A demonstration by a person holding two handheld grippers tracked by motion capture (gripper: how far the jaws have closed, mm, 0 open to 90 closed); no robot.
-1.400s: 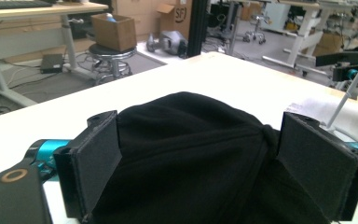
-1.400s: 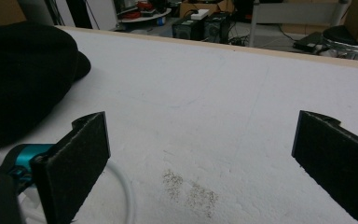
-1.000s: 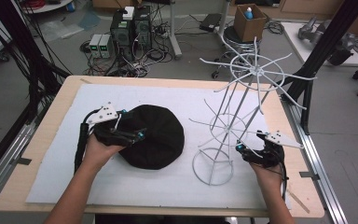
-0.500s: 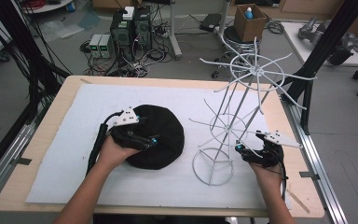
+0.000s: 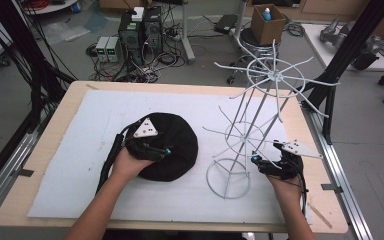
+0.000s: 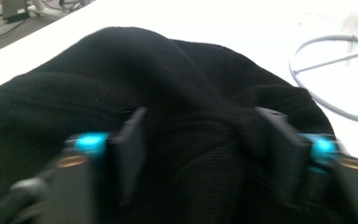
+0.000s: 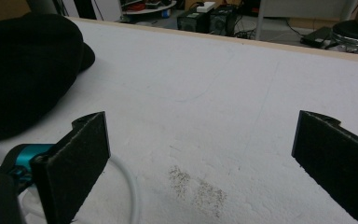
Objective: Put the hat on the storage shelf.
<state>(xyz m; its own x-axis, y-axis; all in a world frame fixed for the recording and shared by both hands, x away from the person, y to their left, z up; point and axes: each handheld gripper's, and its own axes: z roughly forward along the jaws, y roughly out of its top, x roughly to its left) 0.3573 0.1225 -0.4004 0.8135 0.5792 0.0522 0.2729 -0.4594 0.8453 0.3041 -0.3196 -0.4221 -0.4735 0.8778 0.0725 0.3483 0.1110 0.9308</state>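
My left gripper (image 5: 147, 145) sits over the black hat (image 5: 172, 147), its jaws spread with knit bunched between them. To the right the white wire rack (image 5: 252, 125) blocks passage, its arms spreading wide overhead and its ring base (image 5: 228, 178) just beside my right gripper (image 5: 262, 162). The white mat (image 5: 80, 130) left of the hat lies bare.

The left gripper (image 5: 150, 148) rests on a black hat (image 5: 175, 145) beside a white wire rack (image 5: 260, 125).
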